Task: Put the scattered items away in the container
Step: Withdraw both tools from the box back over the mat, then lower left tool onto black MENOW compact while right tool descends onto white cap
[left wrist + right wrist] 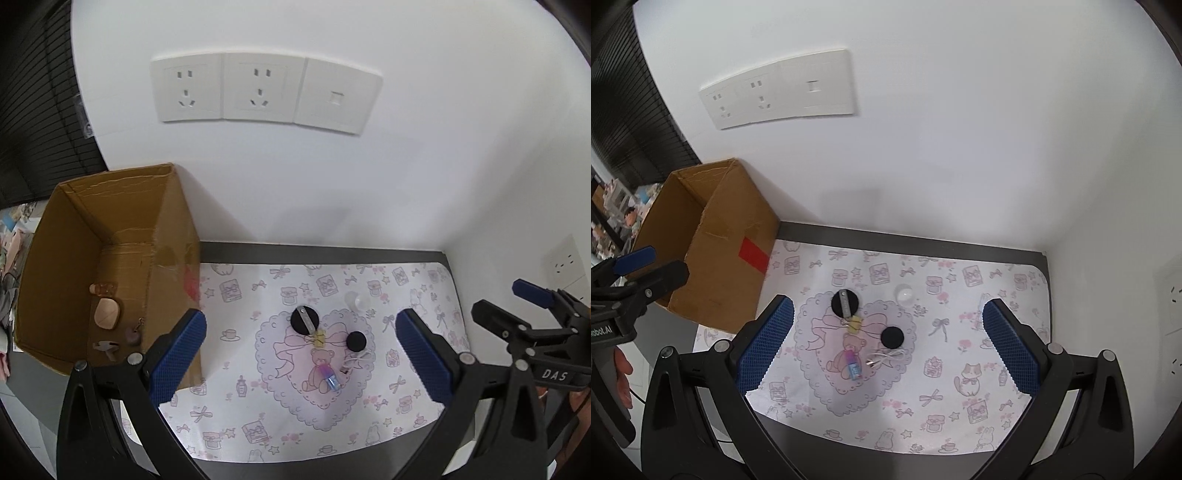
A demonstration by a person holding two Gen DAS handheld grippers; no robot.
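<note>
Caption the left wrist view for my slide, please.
Open left gripper above mat clutter beside cardboard box.

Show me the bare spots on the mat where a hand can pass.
The mat's right side, from the heart print to the side wall, is bare, and so is the near strip below the heart. The heart itself is crowded: two black pads, a yellow clip, a cable, a small bottle.
</note>
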